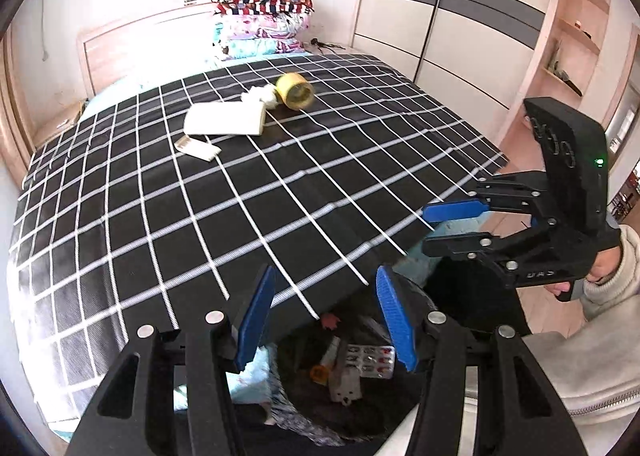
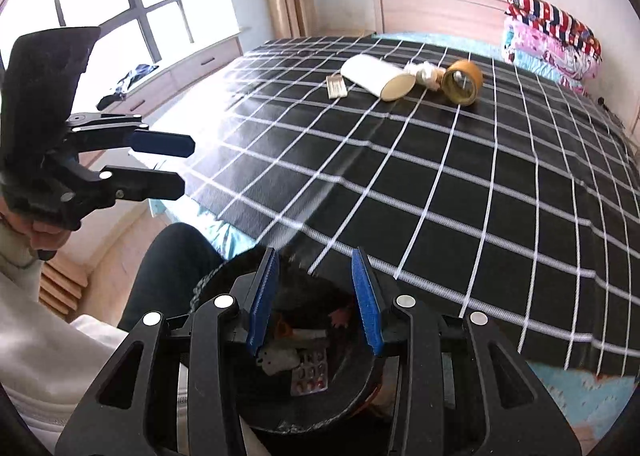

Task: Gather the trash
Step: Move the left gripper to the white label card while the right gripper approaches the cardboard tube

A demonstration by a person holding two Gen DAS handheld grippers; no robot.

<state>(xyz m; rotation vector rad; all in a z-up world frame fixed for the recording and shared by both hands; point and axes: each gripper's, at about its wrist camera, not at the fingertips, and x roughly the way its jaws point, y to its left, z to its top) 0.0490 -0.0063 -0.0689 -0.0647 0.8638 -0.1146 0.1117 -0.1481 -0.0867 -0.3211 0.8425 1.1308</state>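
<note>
Both claws empty, jaws apart: left gripper [image 1: 326,320], right gripper [image 2: 316,304] above bin [image 2: 280,412]. Remaining trash, white carton [image 1: 226,119] and tape roll [image 1: 296,91], lay far ahead on bed [image 1: 248,199]; neither hand evidently nearer.

Colours and patterns on and around the bed.
Bedspread [image 1: 240,195]: black with a white grid. Tape roll [image 1: 295,91]: yellow. Paper roll [image 2: 378,76]: white, tan core. Stacked pillows [image 1: 262,21]: red, white and navy stripes above pink and light-blue prints. Bin [image 2: 356,396]: black. Hand-held gripper pads [image 2: 264,304]: blue on black frames.
</note>
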